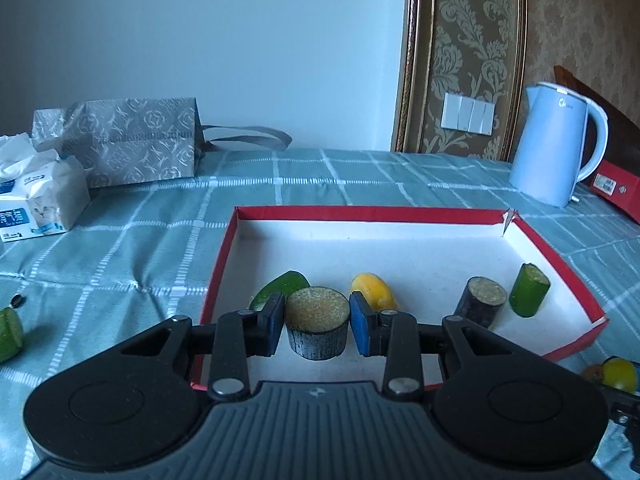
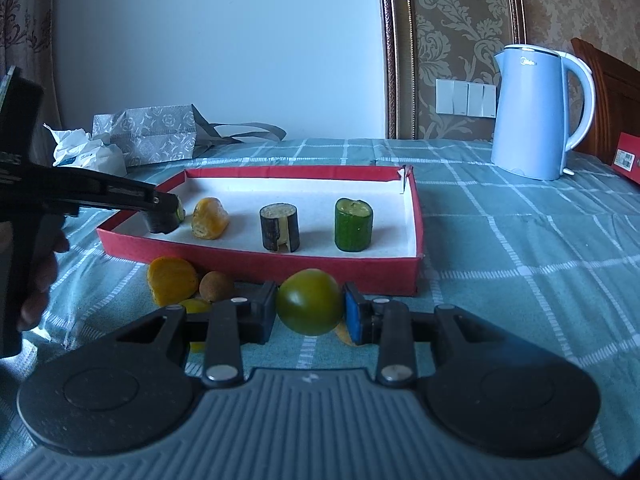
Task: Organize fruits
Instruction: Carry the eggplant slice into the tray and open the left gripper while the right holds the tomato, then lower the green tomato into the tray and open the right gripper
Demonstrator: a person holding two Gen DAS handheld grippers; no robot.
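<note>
Fruits are split between the red tray (image 2: 256, 258) and the checked worktop (image 2: 520, 264); inside the tray stand a yellow piece (image 2: 210, 218), a dark cut cylinder (image 2: 280, 228) and a green cut cylinder (image 2: 353, 230), with a green wedge (image 1: 282, 290) at the tray's 9 o'clock side. Left tool (image 1: 317, 322) is closed narrowly on another dark cylinder (image 1: 317, 322), carried just above the tray floor at its 7 o'clock corner; right tool (image 2: 310, 307) grips a round green fruit (image 2: 310, 307) outside the tray, at its 6 o'clock edge, near a yellow chunk (image 2: 172, 284) and a brown kiwi-like fruit (image 2: 216, 286). Risks, as I judge them: released from above the floor, the dark cylinder could topple or roll into the yellow piece at its 1 o'clock; the round fruit may clip the tray's near wall on the way in, or roll once released and knock over the upright cylinders.
</note>
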